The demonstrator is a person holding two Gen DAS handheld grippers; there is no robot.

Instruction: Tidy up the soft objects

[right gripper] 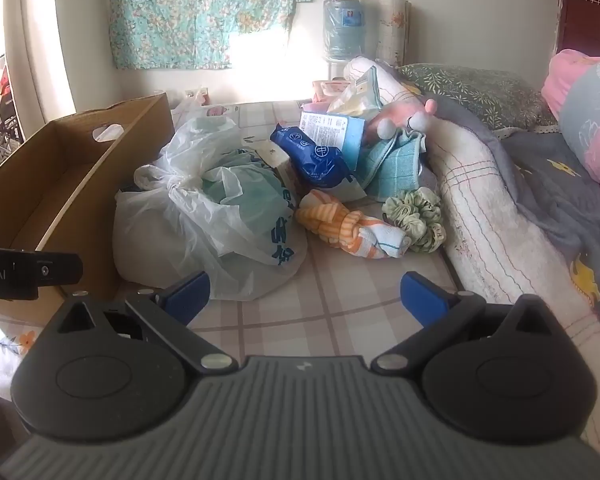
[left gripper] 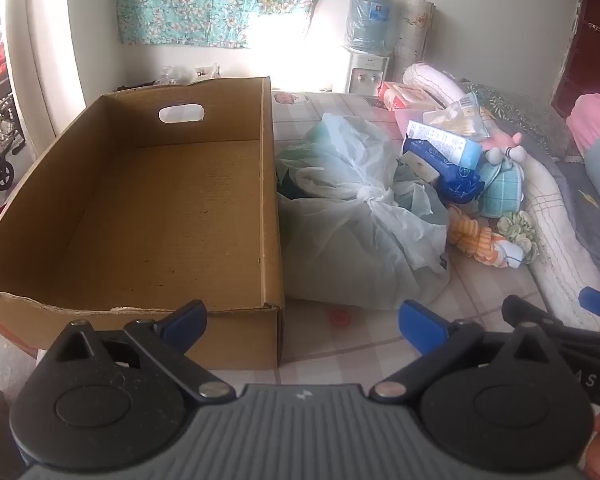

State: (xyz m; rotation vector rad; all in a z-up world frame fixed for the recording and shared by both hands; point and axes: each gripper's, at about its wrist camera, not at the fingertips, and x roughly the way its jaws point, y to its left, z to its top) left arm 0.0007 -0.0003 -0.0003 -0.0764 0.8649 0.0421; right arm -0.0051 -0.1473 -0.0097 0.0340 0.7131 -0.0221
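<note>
I am holding both claws, left gripper [left gripper: 302,320] and right gripper [right gripper: 304,294], wide open and empty, facing the cardboard box [left gripper: 140,208] at frame left, ready for the knotted plastic bag [left gripper: 352,216] at centre.

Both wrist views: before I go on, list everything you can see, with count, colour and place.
cardboard box: one, brown, nothing inside, left on the bed
tied plastic bag: one, translucent whitish-green, against the box's right side
blue packet: one, dark blue, behind the bag
printed box: one, pale blue, on the pile
teal cloth: one, right of the packet
striped cloth: one, orange and white, knotted, in front of the pile
scrunchie: one, green, beside the striped cloth
rolled quilt: one, white plaid, right of the pile
floral curtain: one, teal, on the wall
water dispenser: one, by the wall
left gripper: jaws open, holding nothing
right gripper: jaws open, holding nothing
</note>
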